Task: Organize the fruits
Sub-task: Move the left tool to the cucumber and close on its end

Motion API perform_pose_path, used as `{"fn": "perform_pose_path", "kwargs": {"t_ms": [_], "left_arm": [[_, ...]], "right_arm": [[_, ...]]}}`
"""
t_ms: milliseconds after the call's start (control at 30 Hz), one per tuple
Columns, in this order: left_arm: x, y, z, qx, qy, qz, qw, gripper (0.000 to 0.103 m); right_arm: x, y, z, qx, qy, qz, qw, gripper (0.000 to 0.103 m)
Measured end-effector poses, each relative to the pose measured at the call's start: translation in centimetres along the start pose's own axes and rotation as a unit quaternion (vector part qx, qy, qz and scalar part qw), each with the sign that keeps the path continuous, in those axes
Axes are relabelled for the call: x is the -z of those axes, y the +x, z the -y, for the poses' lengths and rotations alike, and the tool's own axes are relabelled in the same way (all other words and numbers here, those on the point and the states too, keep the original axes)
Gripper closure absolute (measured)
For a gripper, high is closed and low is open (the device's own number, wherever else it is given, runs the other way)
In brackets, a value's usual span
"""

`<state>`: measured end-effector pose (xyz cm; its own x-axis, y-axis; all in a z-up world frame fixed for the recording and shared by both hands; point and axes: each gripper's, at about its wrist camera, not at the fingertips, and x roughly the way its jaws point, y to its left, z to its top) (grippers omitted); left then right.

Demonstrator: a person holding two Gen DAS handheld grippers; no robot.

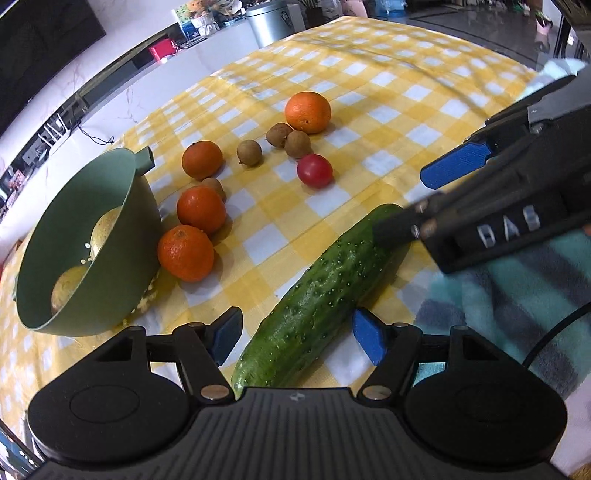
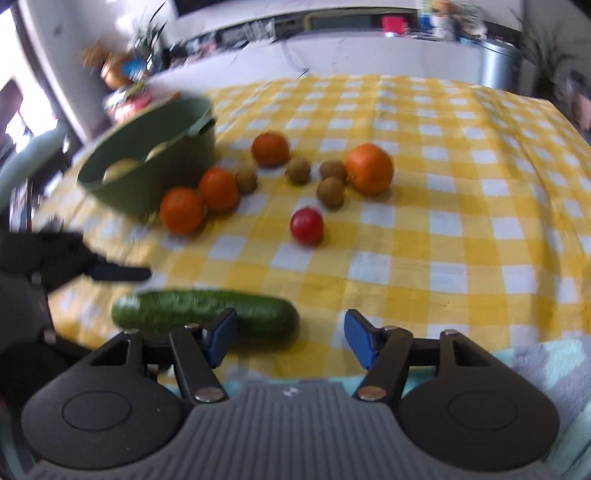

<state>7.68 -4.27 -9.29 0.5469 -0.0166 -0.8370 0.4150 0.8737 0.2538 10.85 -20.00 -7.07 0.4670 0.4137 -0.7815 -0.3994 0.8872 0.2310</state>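
Observation:
A green cucumber (image 1: 317,295) lies slantwise on the yellow checked cloth. My left gripper (image 1: 297,338) is open and straddles its near part, with the pads beside it rather than pressing. My right gripper (image 1: 402,203) comes in from the right, open. Its lower finger (image 1: 395,225) rests against the cucumber's far end and its blue pad (image 1: 454,164) is held above. In the blurred right wrist view the cucumber (image 2: 258,314) ends between the right gripper's (image 2: 291,339) spread fingers. Tangerines (image 1: 201,209), an orange (image 1: 307,112), a red tomato (image 1: 314,170) and several small brown fruits (image 1: 249,151) lie loose.
A green strainer bowl (image 1: 147,221) stands at the left with yellowish fruit inside, close to the tangerines. Teal striped fleece fabric (image 1: 517,295) fills the right foreground. A steel bin (image 1: 267,22) and a white counter lie beyond the table's far edge.

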Motion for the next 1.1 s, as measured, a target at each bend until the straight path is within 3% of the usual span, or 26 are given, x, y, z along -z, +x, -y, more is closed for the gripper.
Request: {"fn": "perform_pose_path", "kwargs": {"t_ms": [133, 300, 367, 533, 600, 767, 833, 967, 1100], "left_arm": [[0.1, -0.4, -1.3, 0.005, -0.034, 0.021, 0.9992, 0.022], [-0.2, -0.6, -4.2, 0.0, -0.125, 0.045, 0.9911, 0.024], [-0.1, -0.5, -4.7, 0.01, -0.137, 0.046, 0.9895, 0.025], [-0.4, -0.7, -4.2, 0.0, -0.108, 0.045, 0.9931, 0.026], [-0.5, -0.8, -4.1, 0.001, -0.093, 0.041, 0.9948, 0.026], [-0.7, -0.5, -3.2, 0.018, -0.048, 0.033, 0.9982, 0.026], [-0.9, 0.0, -2.6, 0.021, -0.03, 0.029, 0.9989, 0.026], [-1.2, 1.0, -1.4, -0.009, 0.007, 0.025, 0.9996, 0.026], [-1.4, 1.9, -2.1, 0.002, -0.011, 0.019, 0.9998, 0.027]], "right_arm": [[-0.1, -0.1, 0.2, 0.001, 0.015, 0.011, 1.0, 0.042], [-0.1, 0.0, 0.0, 0.006, 0.009, 0.009, 1.0, 0.041], [-0.1, 0.1, 0.0, 0.008, 0.007, 0.005, 1.0, 0.041], [-0.6, 0.9, 0.3, -0.004, 0.022, -0.004, 1.0, 0.041], [-0.7, 1.4, 0.2, -0.01, 0.022, -0.013, 1.0, 0.056], [-0.9, 2.1, 0.0, -0.021, 0.026, -0.02, 0.999, 0.071], [-1.1, 2.1, 0.0, -0.025, 0.032, -0.008, 0.999, 0.072], [-1.4, 2.1, -0.1, -0.053, 0.036, 0.015, 0.998, 0.071], [-1.5, 2.4, -0.3, -0.04, 0.036, 0.008, 0.999, 0.071]]}}
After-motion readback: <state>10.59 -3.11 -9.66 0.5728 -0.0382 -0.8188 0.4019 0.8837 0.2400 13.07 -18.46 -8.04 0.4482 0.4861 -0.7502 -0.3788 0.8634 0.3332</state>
